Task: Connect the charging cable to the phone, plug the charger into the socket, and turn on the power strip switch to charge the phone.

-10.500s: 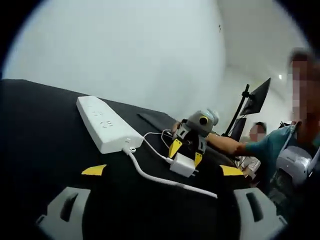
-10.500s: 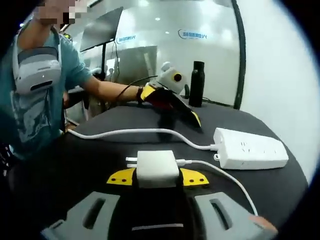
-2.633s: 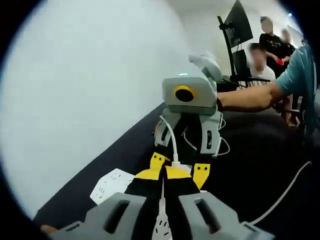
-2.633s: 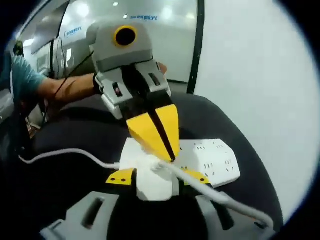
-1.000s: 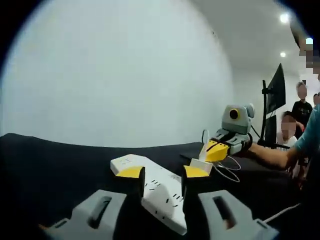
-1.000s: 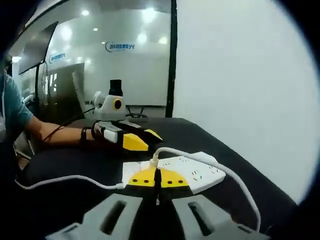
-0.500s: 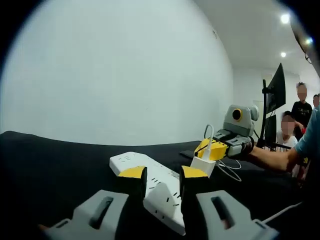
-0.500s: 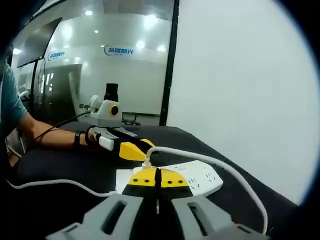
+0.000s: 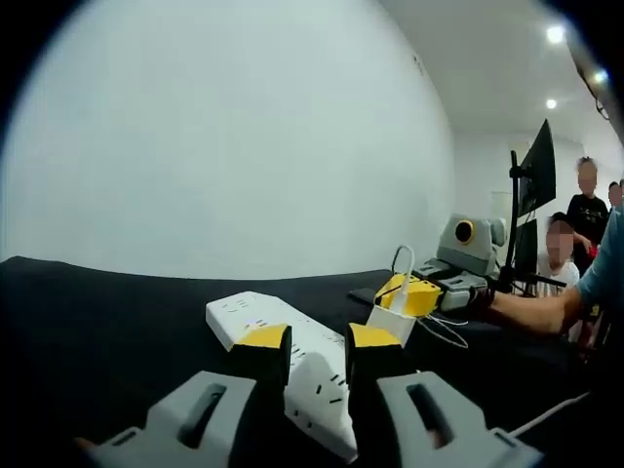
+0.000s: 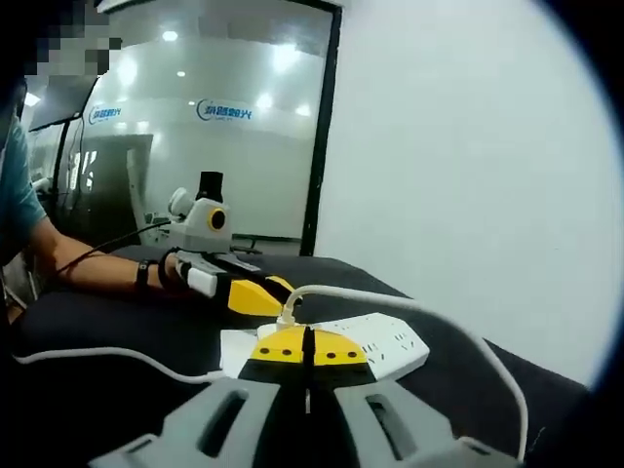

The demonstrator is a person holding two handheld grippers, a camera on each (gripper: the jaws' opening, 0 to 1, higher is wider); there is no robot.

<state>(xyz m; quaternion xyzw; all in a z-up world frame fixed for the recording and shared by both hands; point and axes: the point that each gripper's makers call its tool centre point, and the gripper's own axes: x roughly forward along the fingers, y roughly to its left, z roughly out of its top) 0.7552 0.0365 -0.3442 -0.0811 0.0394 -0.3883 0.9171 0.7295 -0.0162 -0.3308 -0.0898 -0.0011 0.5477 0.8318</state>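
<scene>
Both hand-held grippers stay put: left [image 9: 304, 343] spread around the power strip [image 9: 283, 359], right [image 10: 306, 349] pressed together.

1. The power strip [image 9: 292, 356], between the left gripper's fingers [image 9: 261, 337], is white with small dark slots.
2. Those fingers are yellow-tipped on grey bodies.
3. The charger [image 9: 394, 323] beyond them is white, as is its cable [image 10: 409, 310].
4. The right gripper's fingertips [image 10: 278, 345] are yellow with black dots.
5. The table [image 9: 97, 312] is black.
</scene>
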